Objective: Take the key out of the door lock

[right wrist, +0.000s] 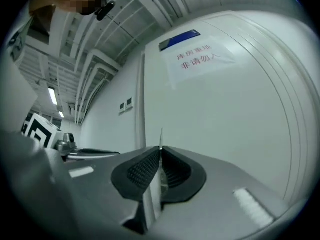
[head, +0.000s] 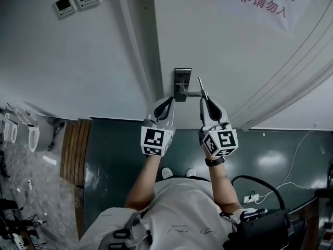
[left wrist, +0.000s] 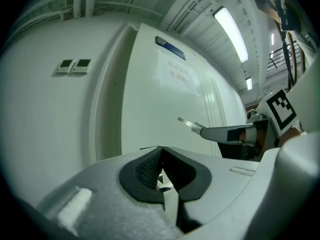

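The key point(head: 201, 86) is pinched in the right claw point(head: 206, 101), just right of the lock plate point(head: 182, 81) and seemingly clear of it. Its long axis runs straight on from the claw tips. The left claw point(head: 167, 104) is closed on nothing, just below the lock plate. Probably only drawing the right claw away from the lock plate remains.

Shiny metal key point(head: 201, 86); apparently matt painted door point(head: 223, 46)

Door face point(head: 234, 61) lies open right of the lock plate point(head: 182, 79); the door frame point(head: 138, 35) crowds its left.
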Available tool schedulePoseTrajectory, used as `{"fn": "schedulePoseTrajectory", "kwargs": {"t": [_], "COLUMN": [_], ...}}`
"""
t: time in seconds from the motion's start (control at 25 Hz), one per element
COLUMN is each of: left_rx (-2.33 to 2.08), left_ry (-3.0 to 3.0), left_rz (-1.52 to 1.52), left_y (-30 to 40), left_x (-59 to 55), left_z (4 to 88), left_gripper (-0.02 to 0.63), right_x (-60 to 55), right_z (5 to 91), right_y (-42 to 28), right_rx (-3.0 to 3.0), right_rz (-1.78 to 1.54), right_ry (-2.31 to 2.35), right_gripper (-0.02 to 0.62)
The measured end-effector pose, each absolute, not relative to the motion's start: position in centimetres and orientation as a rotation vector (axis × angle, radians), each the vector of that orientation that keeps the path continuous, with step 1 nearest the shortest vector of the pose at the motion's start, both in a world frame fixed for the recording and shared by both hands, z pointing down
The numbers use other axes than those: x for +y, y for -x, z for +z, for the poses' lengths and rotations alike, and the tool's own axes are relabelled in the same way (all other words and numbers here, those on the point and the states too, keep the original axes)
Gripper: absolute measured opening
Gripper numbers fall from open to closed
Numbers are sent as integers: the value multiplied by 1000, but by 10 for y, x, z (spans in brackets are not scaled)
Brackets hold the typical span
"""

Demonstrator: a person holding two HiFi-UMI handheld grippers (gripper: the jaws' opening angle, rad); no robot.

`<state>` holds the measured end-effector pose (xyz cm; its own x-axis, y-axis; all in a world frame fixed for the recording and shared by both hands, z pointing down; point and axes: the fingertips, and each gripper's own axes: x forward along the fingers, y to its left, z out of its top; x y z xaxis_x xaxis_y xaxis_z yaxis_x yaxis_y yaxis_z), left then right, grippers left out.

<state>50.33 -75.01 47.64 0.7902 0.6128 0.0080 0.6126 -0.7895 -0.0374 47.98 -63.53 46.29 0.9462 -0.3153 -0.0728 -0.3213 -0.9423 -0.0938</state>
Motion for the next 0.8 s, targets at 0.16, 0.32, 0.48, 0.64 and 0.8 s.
{"fn": "schedulePoseTrajectory", "kwargs": {"t": [0.16,0.32,0.48,0.64,0.8], "left_rx": [-1001,-994,-993,-1012,-1029], "left_ry": [2929,2939,2940,2948,2952], "left_rz": [82,81,57,0,-25], "left_y": [-493,-494,-501,-503,-502], "left_x": [-740,-730,-731,-729,-734], "left_z": [459,455,460,472,474], "left_gripper": [0,0,0,0,0], "right_x": [-639,-637,-642,-639,-643], "right_z": [444,444,446,451,455], "right_y": [-479,-479,-482,-483,-485], "right_rx": [512,530,540,508,490], "right_rz": [146,142,145,129,111], "right_ry": [3073,3068,3091,3086,3072], "right_gripper": [25,25,25,25,25]}}
